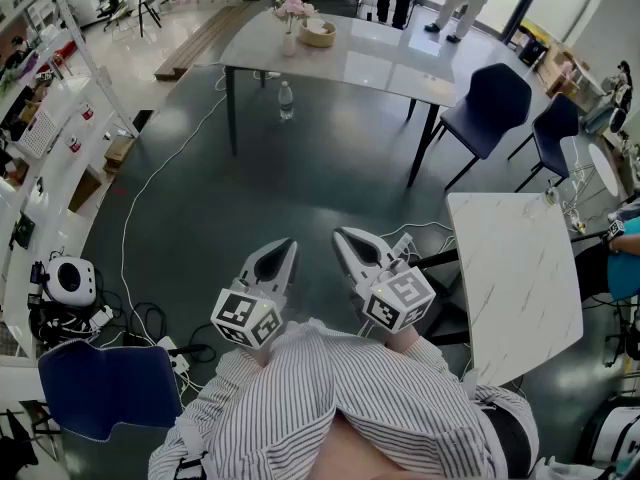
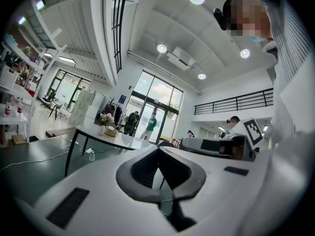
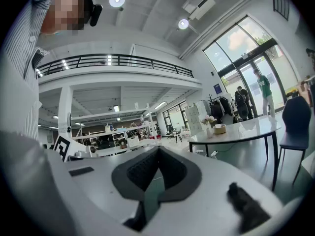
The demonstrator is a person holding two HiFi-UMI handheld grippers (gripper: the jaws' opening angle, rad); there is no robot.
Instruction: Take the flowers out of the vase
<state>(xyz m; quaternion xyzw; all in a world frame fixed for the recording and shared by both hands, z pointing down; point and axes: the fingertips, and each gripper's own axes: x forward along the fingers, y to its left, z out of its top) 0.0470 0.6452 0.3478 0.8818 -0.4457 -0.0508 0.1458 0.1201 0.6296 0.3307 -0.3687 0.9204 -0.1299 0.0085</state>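
Note:
A small vase (image 1: 289, 41) with pale pink flowers (image 1: 293, 8) stands at the far end of a long grey table (image 1: 370, 63), beside a round tan bowl (image 1: 318, 34). Both grippers are held level close to the person's striped shirt, far from that table. My left gripper (image 1: 287, 246) is shut, with nothing between its fingertips. To its right, my right gripper (image 1: 343, 236) is also shut and empty. The left gripper view shows the flowers (image 2: 104, 118) small and distant beyond the shut left gripper (image 2: 158, 148). In the right gripper view the flowers (image 3: 210, 120) stand past the shut right gripper (image 3: 158, 148).
A water bottle (image 1: 286, 100) stands on the dark floor under the grey table. Two dark blue chairs (image 1: 492, 108) sit at its right side. A white marble table (image 1: 515, 288) is close on my right, a blue chair (image 1: 100, 383) and cables on my left. People stand near the far doors.

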